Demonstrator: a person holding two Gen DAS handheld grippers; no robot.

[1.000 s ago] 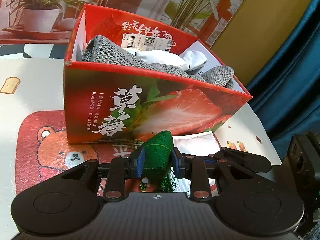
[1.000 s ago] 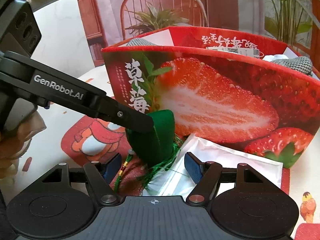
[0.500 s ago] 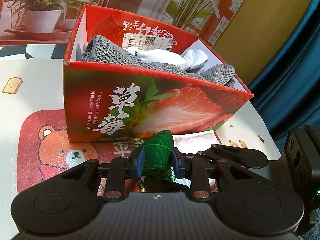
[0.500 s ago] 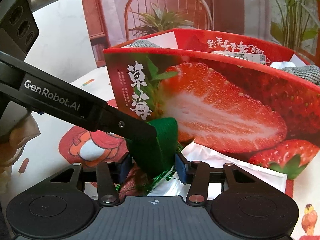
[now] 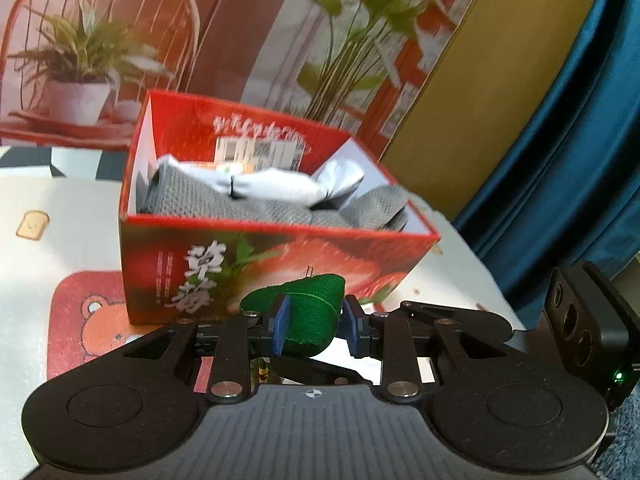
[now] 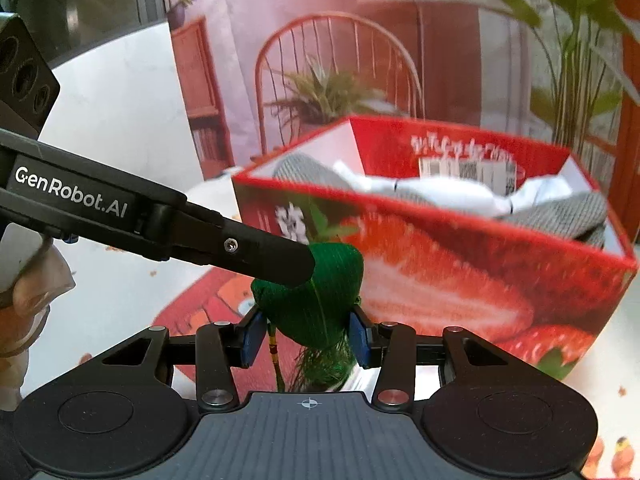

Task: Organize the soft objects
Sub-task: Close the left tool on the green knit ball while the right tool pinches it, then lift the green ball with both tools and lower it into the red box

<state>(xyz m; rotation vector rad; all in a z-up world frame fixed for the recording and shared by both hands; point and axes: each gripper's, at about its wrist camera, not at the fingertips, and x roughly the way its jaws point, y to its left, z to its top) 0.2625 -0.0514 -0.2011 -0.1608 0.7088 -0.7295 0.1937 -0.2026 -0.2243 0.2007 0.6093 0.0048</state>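
Note:
A green woven pouch [image 5: 308,316] with a green tassel [image 6: 320,368] hangs off the table in front of the red strawberry box [image 5: 160,264]. My left gripper [image 5: 314,324] is shut on it, blue pads pressing both sides. In the right wrist view the same pouch [image 6: 320,292] sits between the pads of my right gripper [image 6: 307,338], which is shut on its lower part. The left gripper's black finger [image 6: 264,258] reaches in from the left onto the pouch's top. The box [image 6: 440,264] holds a grey knitted cloth [image 5: 256,208] and a white bundle [image 5: 272,186].
A red bear mat [image 5: 84,320] lies on the pale tablecloth left of the box. A white packet [image 6: 360,378] lies on the table below the pouch. A hand [image 6: 28,292] holds the left gripper. A blue curtain [image 5: 560,140] hangs at the right, a printed backdrop behind.
The right gripper's jaws closed onto the green pouch. Both grippers then rose with it, so the box sits lower in both views and its inside shows more.

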